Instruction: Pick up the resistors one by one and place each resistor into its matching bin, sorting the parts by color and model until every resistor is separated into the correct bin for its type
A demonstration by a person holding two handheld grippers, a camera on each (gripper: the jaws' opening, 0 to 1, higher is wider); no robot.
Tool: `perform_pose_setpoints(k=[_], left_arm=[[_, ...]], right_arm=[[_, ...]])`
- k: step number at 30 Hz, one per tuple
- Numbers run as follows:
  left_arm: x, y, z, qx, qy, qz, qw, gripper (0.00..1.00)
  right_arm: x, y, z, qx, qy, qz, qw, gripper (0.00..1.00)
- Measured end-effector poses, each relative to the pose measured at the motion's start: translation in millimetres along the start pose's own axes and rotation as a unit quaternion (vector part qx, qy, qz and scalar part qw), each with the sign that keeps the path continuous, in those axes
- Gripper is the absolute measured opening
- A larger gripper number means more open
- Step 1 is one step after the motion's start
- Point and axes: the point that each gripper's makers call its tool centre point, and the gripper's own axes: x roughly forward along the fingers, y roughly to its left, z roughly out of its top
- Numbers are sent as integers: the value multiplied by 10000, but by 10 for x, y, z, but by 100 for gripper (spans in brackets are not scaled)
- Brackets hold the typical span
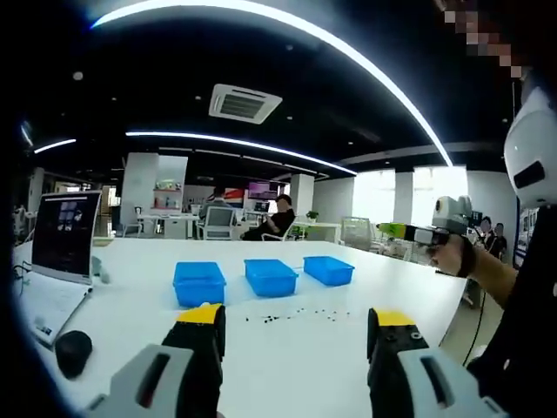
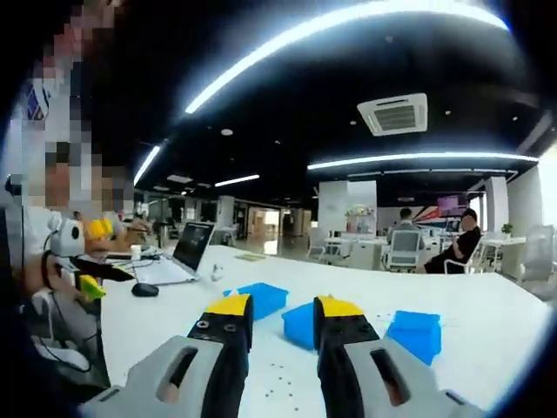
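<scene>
Sorting not yet begun, apparently: resistors (image 1: 291,315) are lying scattered on the white table (image 1: 130,305) just in front of three blue bins (image 1: 271,276). Left gripper (image 1: 296,326) is hovering spread, empty; right gripper (image 2: 283,318) is hovering narrowly parted, empty.

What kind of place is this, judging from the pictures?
Probably an open-plan office. A ceiling air-conditioning unit hangs above a long white table with a laptop and three blue bins, and a person sits on an office chair at desks behind.
</scene>
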Motion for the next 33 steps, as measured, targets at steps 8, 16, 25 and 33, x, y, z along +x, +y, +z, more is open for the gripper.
perform_pose_setpoints(k=[8, 16, 25, 33], left_arm=[[-14, 11, -35, -32, 22, 32, 10000, 67], [-55, 36, -82, -90, 44, 112, 9999, 67], [-103, 136, -216, -78, 181, 273, 9994, 67], [-110, 160, -244, -112, 203, 308, 9993, 67]], right_arm=[[75, 175, -357, -111, 1017, 710, 9922, 23], [482, 442, -558, -454, 1919, 1921, 9614, 24], [1027, 605, -806, -893, 2967, 2824, 9079, 25], [1476, 754, -1222, -1347, 3774, 3180, 8593, 23]])
